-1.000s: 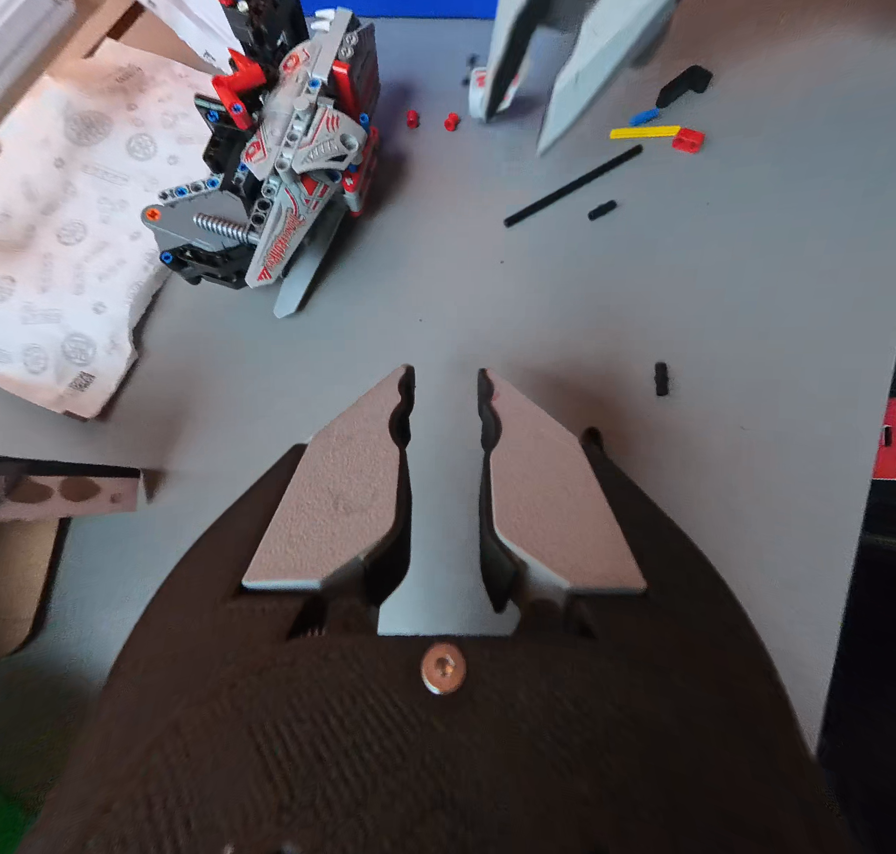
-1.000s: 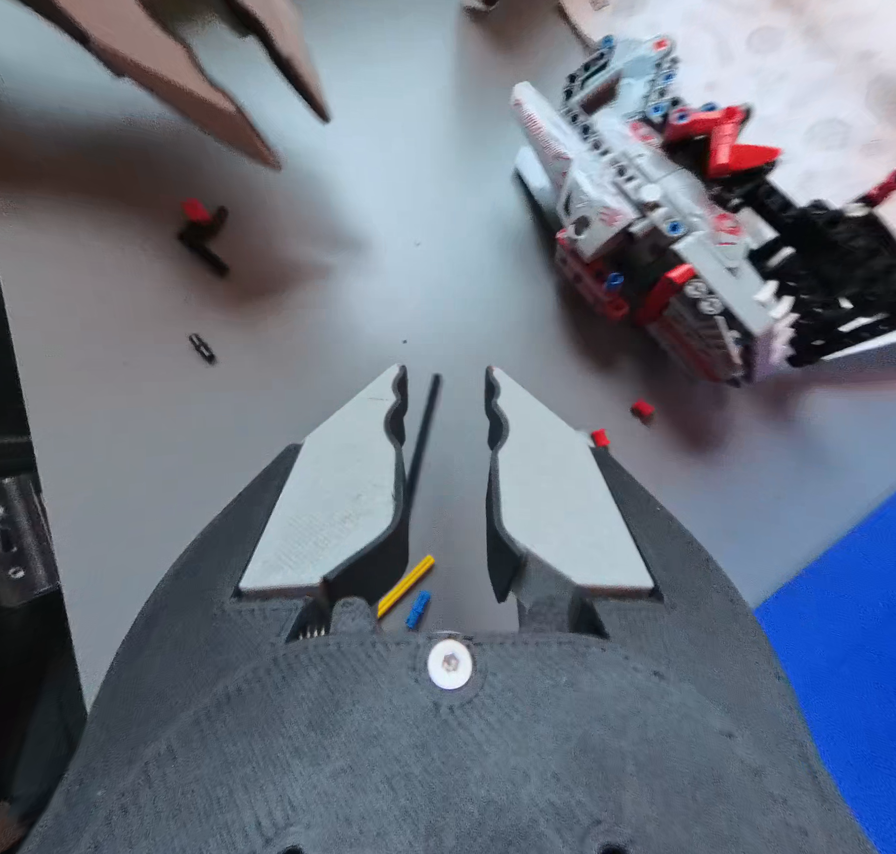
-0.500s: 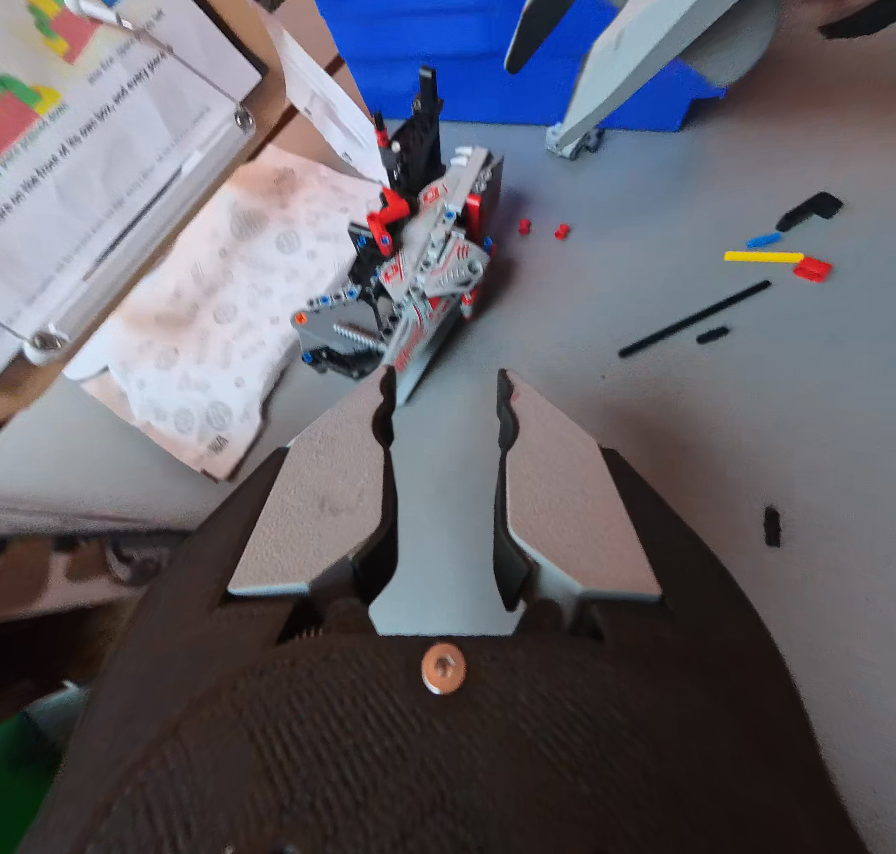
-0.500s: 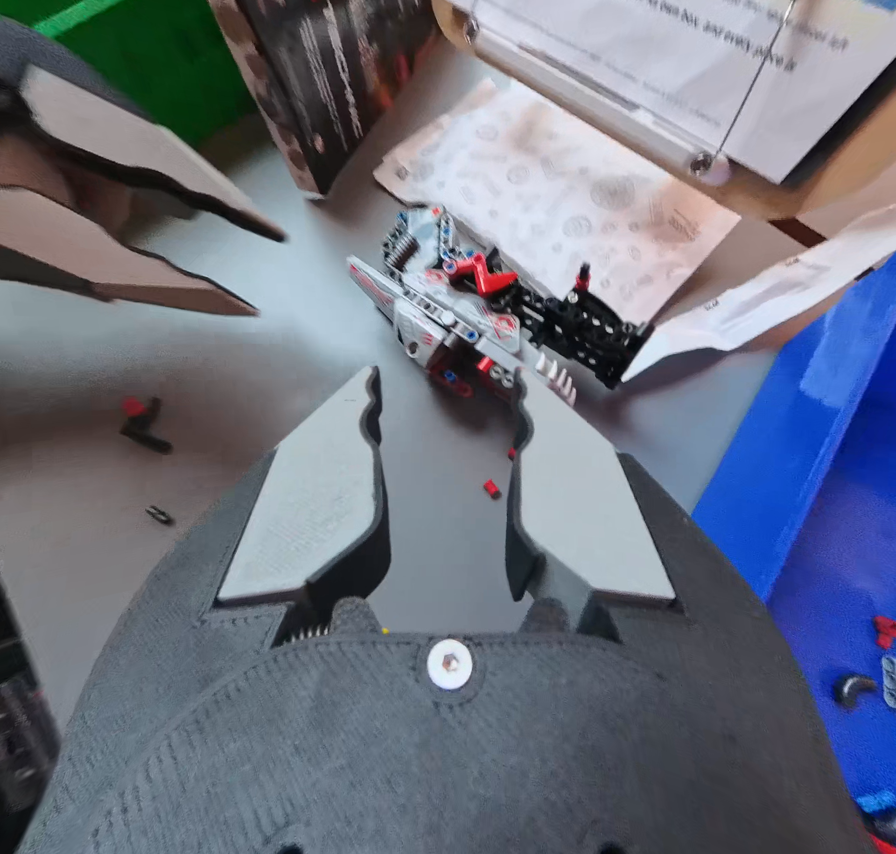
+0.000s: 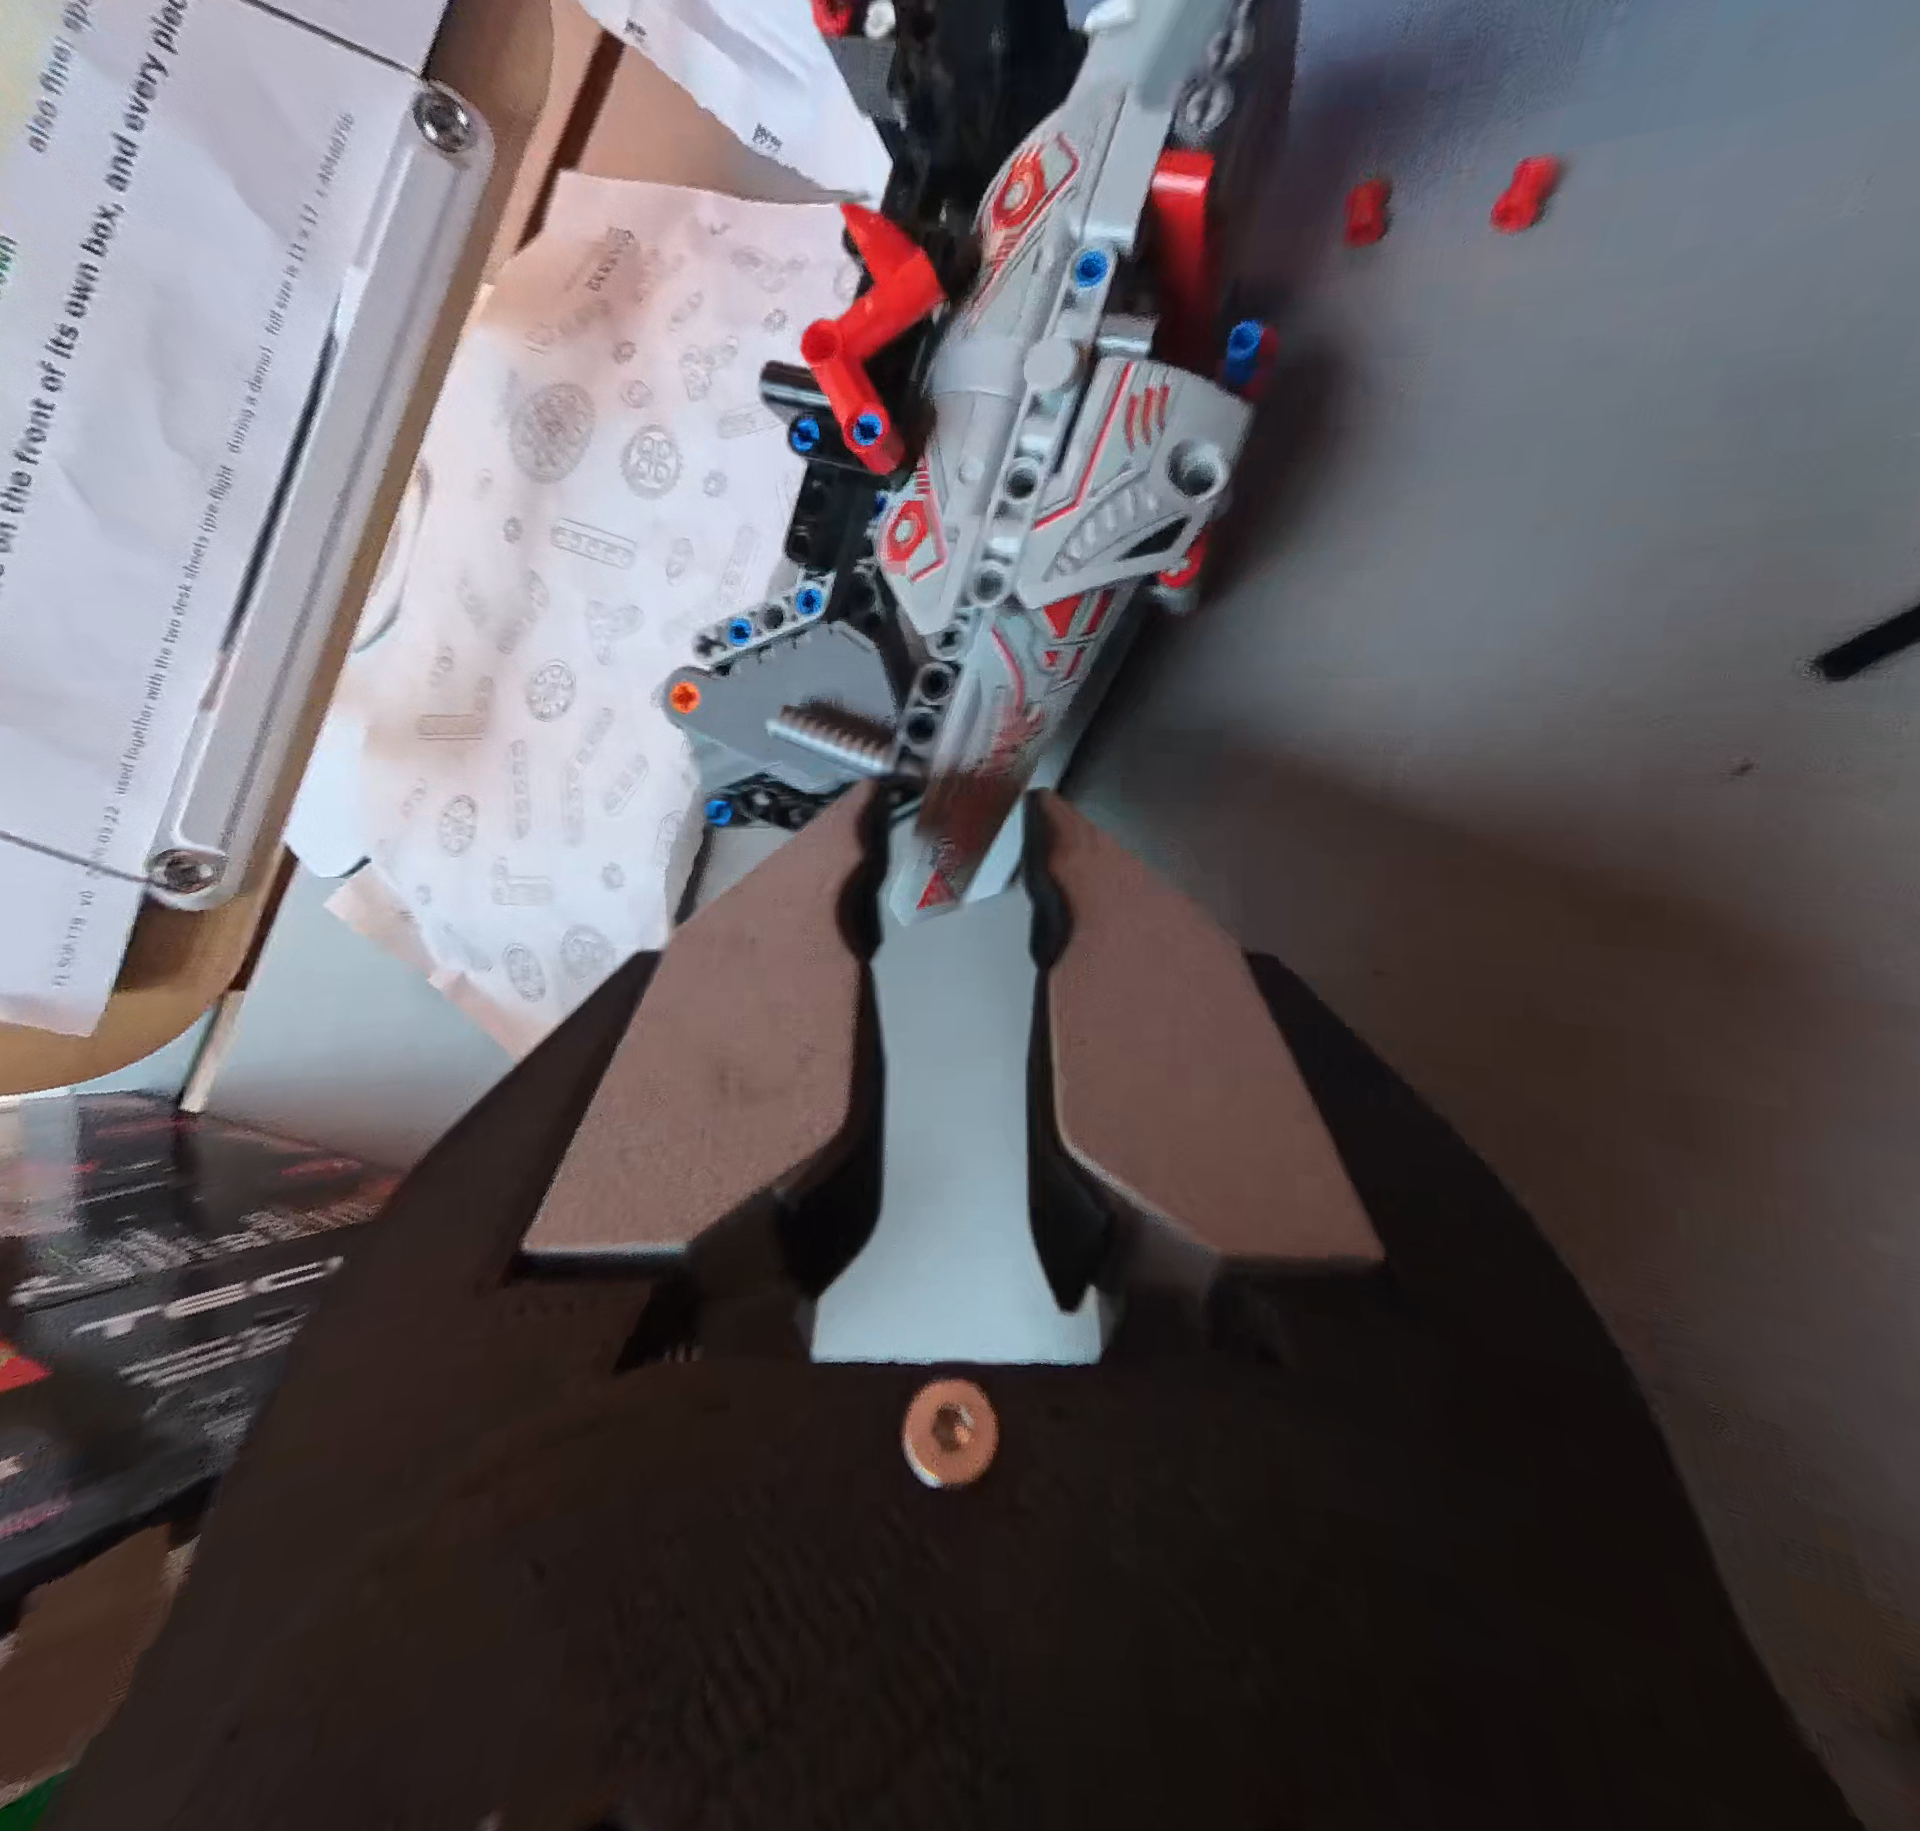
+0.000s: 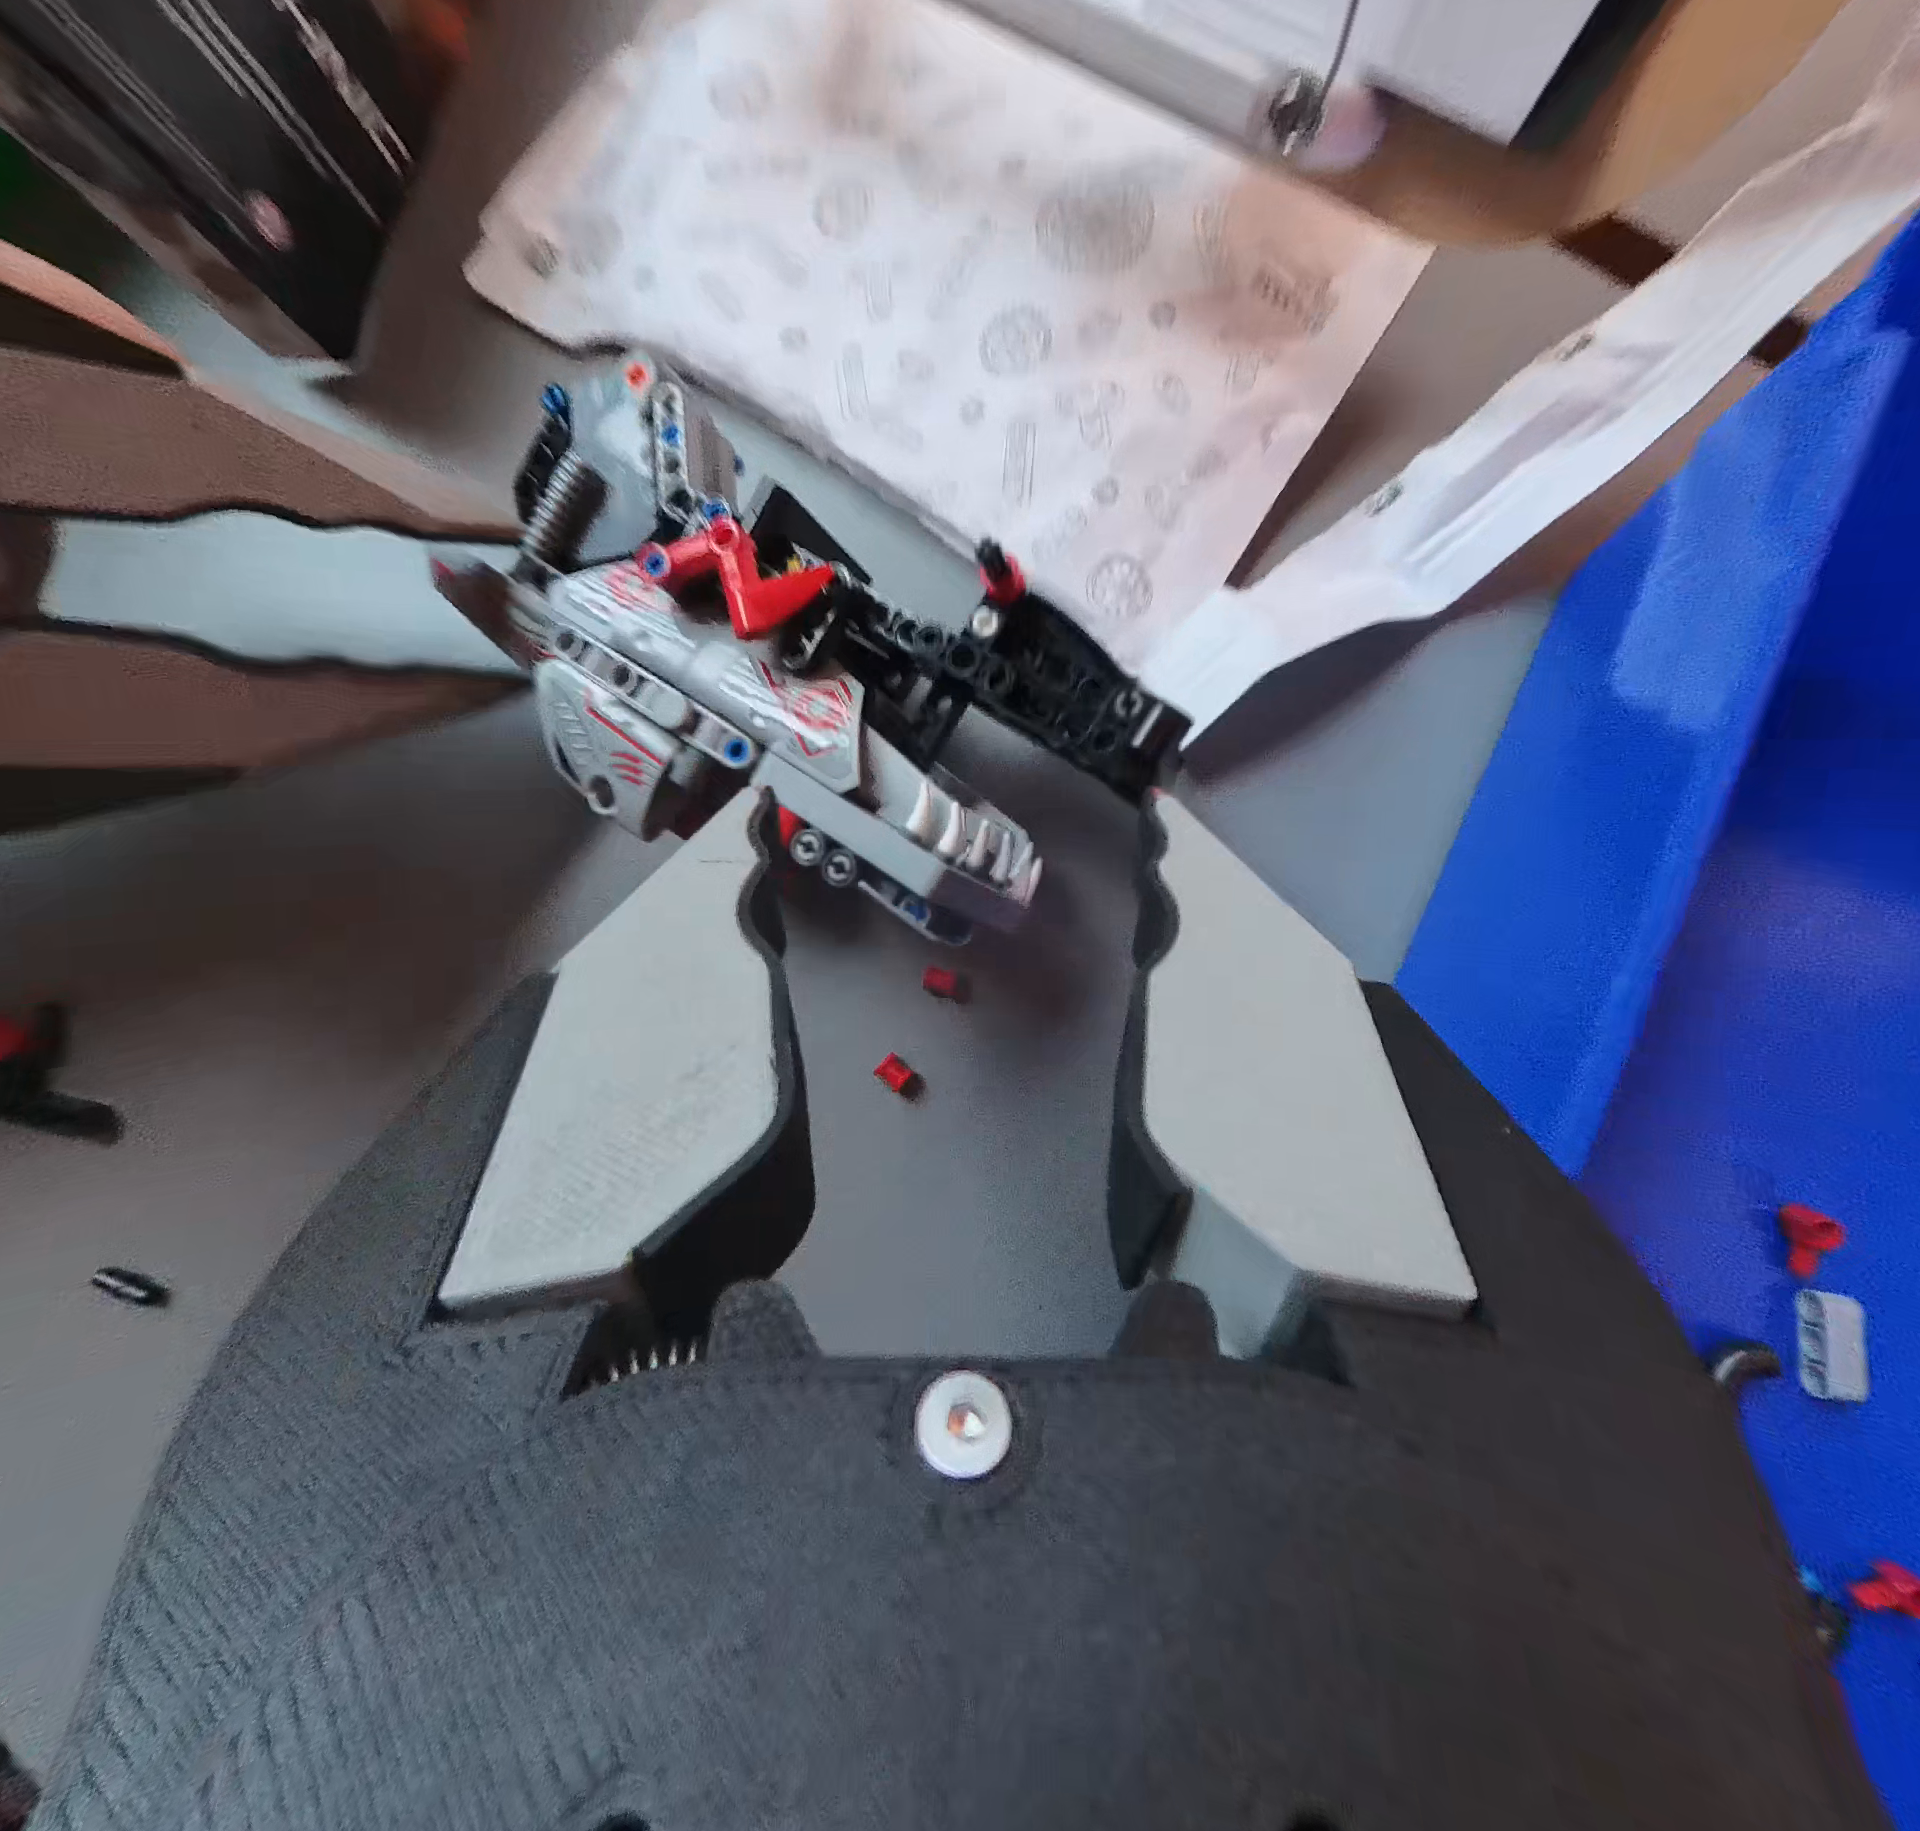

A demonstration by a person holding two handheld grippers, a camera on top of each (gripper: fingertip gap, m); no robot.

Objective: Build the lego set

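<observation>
- Lying on the grey desk point(image 5: 1558, 846): part-built lego model point(image 5: 1039, 493), grey panels with red markings over a black frame, one end resting against a printed paper sheet point(image 5: 582, 576).
- Left gripper point(image 5: 948, 815): fingers standing apart, tips straddling the pointed grey end of the model; contact not resolvable through blur.
- Right gripper point(image 6: 951, 841): fingers standing wide apart, holding nothing, tips hanging just short of the toothed grey end of the model.
- Showing only in left wrist view: clipboard point(image 5: 343, 493) with a metal clip holding printed pages, leaning at left; dark printed box point(image 5: 156, 1366) lying lower left; tip of a thin black rod point(image 5: 1870, 649) at right edge.
- Showing only in right wrist view: blue bin point(image 6: 1714, 846) standing at right, just beside the desk area; the left gripper's brown fingers point(image 6: 208, 711) entering from the left, reaching the spring end of the model; a black piece with a red tip point(image 6: 42, 1085) and a small black pin point(image 6: 130, 1288) lying at left.
- Sitting inside the bin: a few loose pieces, among them a red connector point(image 6: 1808, 1246) and a small grey plate point(image 6: 1831, 1345); others too blurred to identify.
- Appearing in both views: two small red pieces point(image 5: 1444, 202) lying loose on the desk near the model, falling between the right gripper's fingers in its own view.
</observation>
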